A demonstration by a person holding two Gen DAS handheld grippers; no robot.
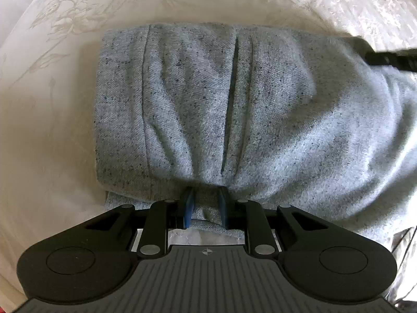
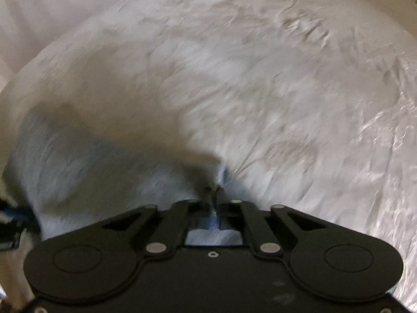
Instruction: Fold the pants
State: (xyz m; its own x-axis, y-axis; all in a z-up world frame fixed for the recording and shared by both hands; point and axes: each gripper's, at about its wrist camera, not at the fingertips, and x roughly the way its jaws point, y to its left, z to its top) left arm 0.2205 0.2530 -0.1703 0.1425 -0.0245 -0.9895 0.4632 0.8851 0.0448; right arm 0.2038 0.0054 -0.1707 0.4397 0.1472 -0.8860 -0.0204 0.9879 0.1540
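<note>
only your left view is showing the pants [image 1: 208,104] folded on the bedspread [image 1: 52,104]; your left gripper [image 1: 206,208] is pinching their edge, your right gripper [image 2: 214,195] is clenching blurred cloth.

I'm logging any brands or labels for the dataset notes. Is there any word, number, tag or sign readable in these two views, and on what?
No readable text in either view.
Pants: plain grey speckled knit, no tag or print showing.
Bedcover: floral pattern only, no lettering.
Left tongs: body bears one small round cross mark, not a letter.
Right tongs: view blurred; no lettering visible.
</note>
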